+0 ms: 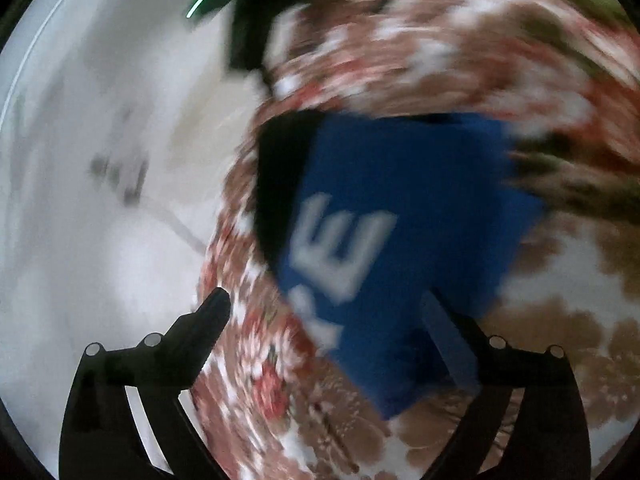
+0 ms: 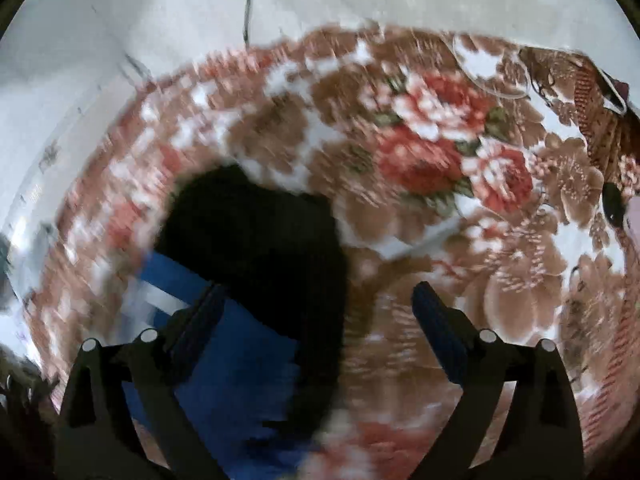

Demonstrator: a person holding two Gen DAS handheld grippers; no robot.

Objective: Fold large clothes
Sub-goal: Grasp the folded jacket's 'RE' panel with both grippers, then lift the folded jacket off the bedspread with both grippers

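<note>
left wrist view shows our left gripper (image 1: 326, 310) spread wide and empty above the folded blue garment (image 1: 404, 216) on the floral blanket (image 1: 560, 280), while our right gripper (image 2: 320, 300), also spread, has it lower-left, seemingly farther off.

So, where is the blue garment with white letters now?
The blue folded fabric garment with white letters lies on the floral brown-and-red blanket, centre in the left wrist view, lower left in the right.

Garment (image 1: 400, 208): I see blue with white letters and a black part.
Blanket (image 2: 432, 152): brown, white, red flowers.
Floor (image 1: 100, 160): whitish.
</note>
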